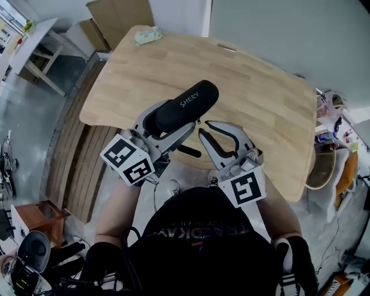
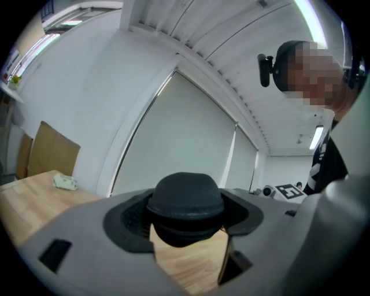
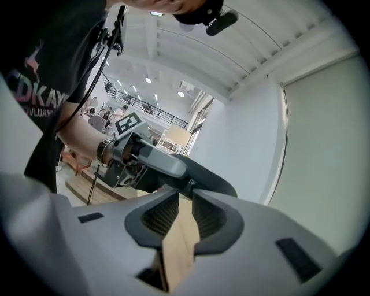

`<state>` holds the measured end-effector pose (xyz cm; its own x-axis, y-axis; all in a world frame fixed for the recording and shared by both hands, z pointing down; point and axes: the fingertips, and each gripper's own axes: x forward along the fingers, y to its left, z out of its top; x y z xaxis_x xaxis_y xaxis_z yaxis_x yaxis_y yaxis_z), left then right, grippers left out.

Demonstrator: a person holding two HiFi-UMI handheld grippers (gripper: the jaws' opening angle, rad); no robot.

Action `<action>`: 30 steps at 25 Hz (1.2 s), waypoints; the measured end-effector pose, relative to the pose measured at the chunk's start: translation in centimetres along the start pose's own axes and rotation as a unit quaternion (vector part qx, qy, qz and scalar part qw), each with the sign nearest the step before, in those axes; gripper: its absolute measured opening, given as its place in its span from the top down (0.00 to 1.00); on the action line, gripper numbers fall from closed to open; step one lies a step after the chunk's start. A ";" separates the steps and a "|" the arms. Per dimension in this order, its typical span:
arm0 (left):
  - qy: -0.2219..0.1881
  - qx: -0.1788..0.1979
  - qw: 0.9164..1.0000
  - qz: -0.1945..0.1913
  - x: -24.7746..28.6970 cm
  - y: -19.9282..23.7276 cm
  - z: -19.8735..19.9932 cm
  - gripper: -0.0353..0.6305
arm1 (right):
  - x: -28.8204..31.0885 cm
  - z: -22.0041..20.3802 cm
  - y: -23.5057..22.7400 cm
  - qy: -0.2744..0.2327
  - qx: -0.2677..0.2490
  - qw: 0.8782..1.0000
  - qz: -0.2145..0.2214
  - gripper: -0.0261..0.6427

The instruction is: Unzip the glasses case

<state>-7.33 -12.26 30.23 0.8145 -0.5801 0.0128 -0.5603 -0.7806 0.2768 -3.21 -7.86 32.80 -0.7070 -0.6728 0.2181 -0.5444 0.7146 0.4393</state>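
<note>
A black zip-up glasses case [image 1: 188,104] marked SHERY hangs over the near edge of the wooden table [image 1: 254,98]. My left gripper [image 1: 170,119] is shut on the case's near half, one finger on each long side; in the left gripper view the case's rounded end [image 2: 185,202] fills the gap between the pads. My right gripper [image 1: 203,128] comes in from the right with its tips together at the case's near side. In the right gripper view the jaws [image 3: 188,186] stand almost closed, pinching a small dark tab at the case's [image 3: 211,182] seam, apparently the zipper pull.
A pale green packet [image 1: 148,36] lies at the table's far edge. Cardboard sheets [image 1: 118,17] lean on the wall behind it. A slatted wooden platform [image 1: 75,156] lies on the floor at the left, with a small wooden box [image 1: 40,217] nearer me.
</note>
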 end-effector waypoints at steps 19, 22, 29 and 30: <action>-0.002 -0.072 0.996 0.047 -0.5 1.8 -1.5 0.44 | 2.7 1.3 -0.9 -0.033 -0.026 0.994 -0.103 0.90; 0.001 -0.049 0.997 0.057 -0.6 2.1 -1.5 0.44 | 2.5 1.2 -0.7 -0.029 -0.006 0.997 -0.074 0.93; 0.011 0.026 0.998 0.061 -1.0 1.5 -1.5 0.44 | 2.1 1.0 -0.8 -0.045 0.061 0.997 -0.004 0.93; 0.009 0.028 0.998 0.053 -1.0 1.4 -1.5 0.44 | 2.0 0.9 -0.8 -0.042 0.058 0.997 -0.001 0.93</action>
<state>-8.75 -12.43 32.01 0.7527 -0.6560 0.0567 -0.6505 -0.7275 0.2183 -4.58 -9.57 32.11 -0.7387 -0.6590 0.1414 -0.5910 0.7342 0.3341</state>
